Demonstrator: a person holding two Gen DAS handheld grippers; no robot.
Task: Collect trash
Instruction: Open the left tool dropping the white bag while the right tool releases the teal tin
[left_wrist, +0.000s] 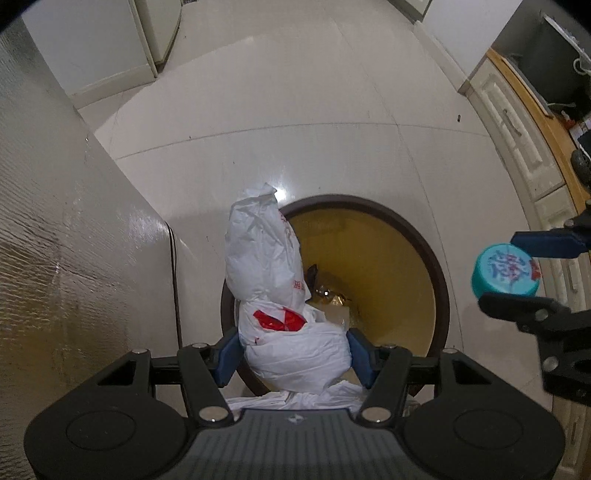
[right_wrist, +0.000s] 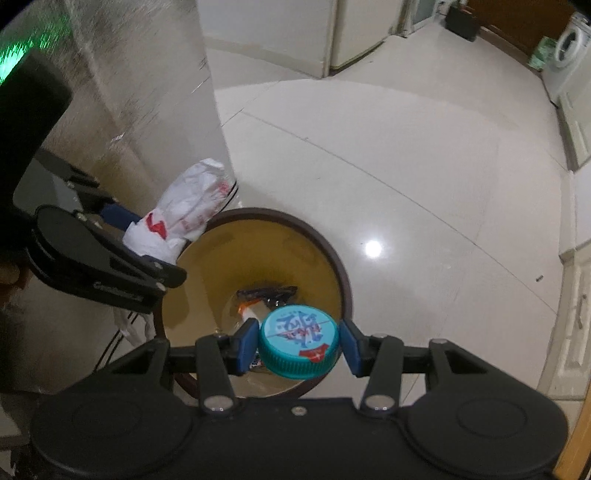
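The bin (right_wrist: 334, 258) stands on the floor (right_wrist: 406, 155) beside the wall (right_wrist: 147, 92), wrappers (right_wrist: 266, 295) in its bottom, with the bag (left_wrist: 273, 295) over its wall-side rim and the cap (right_wrist: 298, 345) over its near rim.

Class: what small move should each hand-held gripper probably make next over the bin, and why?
Probably open and drop. The left hand-held gripper clamps a white plastic bag above the bin's rim, and the right hand-held gripper holds a teal cap over its open mouth, where other trash already lies.
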